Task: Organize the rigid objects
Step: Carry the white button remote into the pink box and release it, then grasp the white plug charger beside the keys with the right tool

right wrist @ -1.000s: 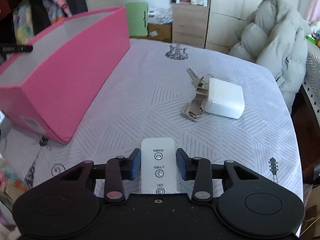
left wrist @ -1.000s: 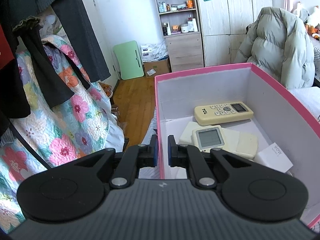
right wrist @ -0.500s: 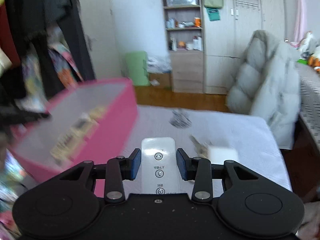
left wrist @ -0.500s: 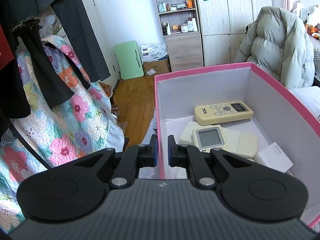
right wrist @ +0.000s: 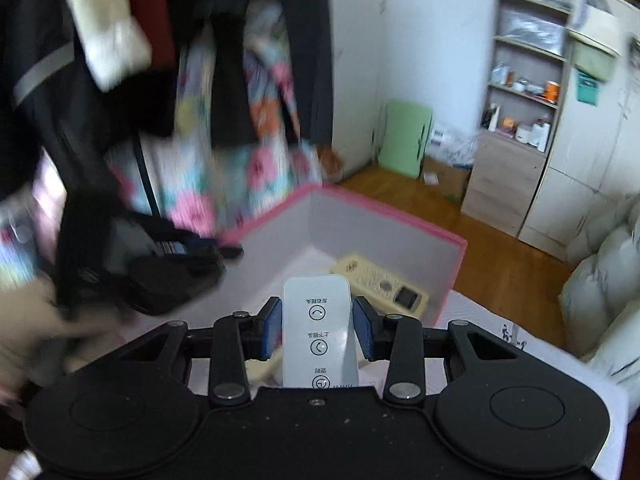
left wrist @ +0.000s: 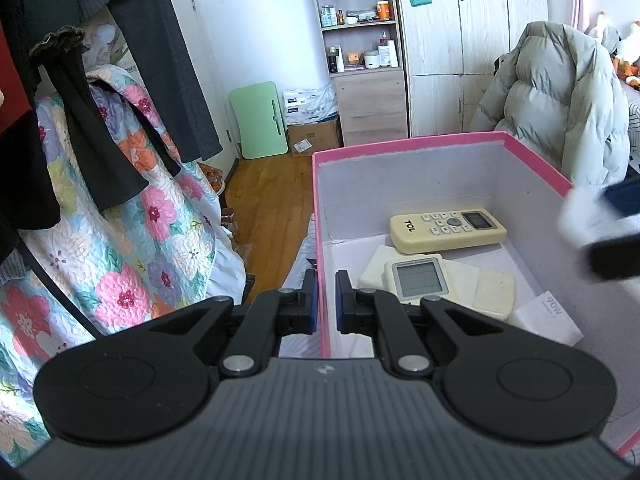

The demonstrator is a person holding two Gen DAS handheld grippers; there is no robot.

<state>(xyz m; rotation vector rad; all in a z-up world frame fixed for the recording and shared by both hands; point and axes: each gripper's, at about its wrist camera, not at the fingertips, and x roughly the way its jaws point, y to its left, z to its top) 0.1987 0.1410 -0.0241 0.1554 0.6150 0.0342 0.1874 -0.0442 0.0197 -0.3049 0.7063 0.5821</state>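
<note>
A pink box (left wrist: 400,148) with a pale inside stands on the table. My left gripper (left wrist: 327,304) is shut on its near left wall, one finger on each side. Inside lie a yellowish TCL remote (left wrist: 446,230), a white remote with a screen (left wrist: 420,280) and a white charger block (left wrist: 548,316). My right gripper (right wrist: 318,320) is shut on a slim white remote (right wrist: 318,292) and hovers over the pink box (right wrist: 400,224), above the yellowish remote (right wrist: 380,280). It shows as a blur at the right edge of the left wrist view, right gripper (left wrist: 600,236). The left gripper (right wrist: 180,260) appears blurred at the box's corner.
Dark clothes and a floral quilt (left wrist: 120,240) hang left of the box. A puffy grey jacket (left wrist: 560,100) sits behind it. A shelf unit (left wrist: 360,40) and a green board (left wrist: 260,124) stand by the far wall across a wooden floor.
My right gripper lifted the white remote off the table, away from the keys and charger, and swung left over the pink box, rolling as it went. The left gripper kept still.
</note>
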